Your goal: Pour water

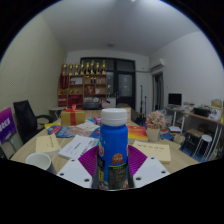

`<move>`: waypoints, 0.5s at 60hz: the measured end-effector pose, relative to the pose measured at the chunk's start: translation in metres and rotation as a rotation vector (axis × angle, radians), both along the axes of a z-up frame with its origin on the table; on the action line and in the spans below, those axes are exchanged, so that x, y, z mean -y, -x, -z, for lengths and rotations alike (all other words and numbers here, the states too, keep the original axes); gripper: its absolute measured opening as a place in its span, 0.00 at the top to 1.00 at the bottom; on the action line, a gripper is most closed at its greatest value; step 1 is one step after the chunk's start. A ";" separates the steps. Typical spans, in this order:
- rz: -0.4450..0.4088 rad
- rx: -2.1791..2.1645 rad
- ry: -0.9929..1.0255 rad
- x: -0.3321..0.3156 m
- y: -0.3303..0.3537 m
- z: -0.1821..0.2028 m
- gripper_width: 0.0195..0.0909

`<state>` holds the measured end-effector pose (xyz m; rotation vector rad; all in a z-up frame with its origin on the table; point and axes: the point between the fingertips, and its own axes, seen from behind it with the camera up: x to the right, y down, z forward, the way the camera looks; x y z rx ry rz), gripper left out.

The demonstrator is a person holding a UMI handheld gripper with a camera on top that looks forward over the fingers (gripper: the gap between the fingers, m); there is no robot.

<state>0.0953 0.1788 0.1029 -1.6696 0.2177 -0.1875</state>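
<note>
The gripper (113,172) holds a blue bottle (113,150) with a white cap (114,117), and the bottle stands upright between the two fingers. Both pink pads (90,162) lie against the sides of the bottle, one at each side, so the fingers pinch it and I see no gap between pad and bottle. The bottle carries a label with some red and yellow marks, but the words are too small to read. Beyond the fingers there is a wooden table (160,150) covered with many things. Near the left finger stands a white cup (38,160), a little apart from the bottle. Farther on the table lie some papers (76,146), and behind them stands a yellow box with a red ribbon (73,116). To the right of the bottle, farther back, there is a small plant in a pot (155,124). At the back wall stands a shelf with bright objects on top (85,82), and at the right side of the room is a desk with a monitor (175,100). A dark chair (27,118) stands at the left of the table.
</note>
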 end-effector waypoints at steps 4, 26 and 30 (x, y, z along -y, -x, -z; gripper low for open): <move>0.002 -0.052 -0.012 0.000 -0.004 -0.001 0.71; -0.031 -0.154 0.181 0.061 0.026 0.001 0.10; -0.027 -0.134 0.196 0.093 0.037 -0.009 0.10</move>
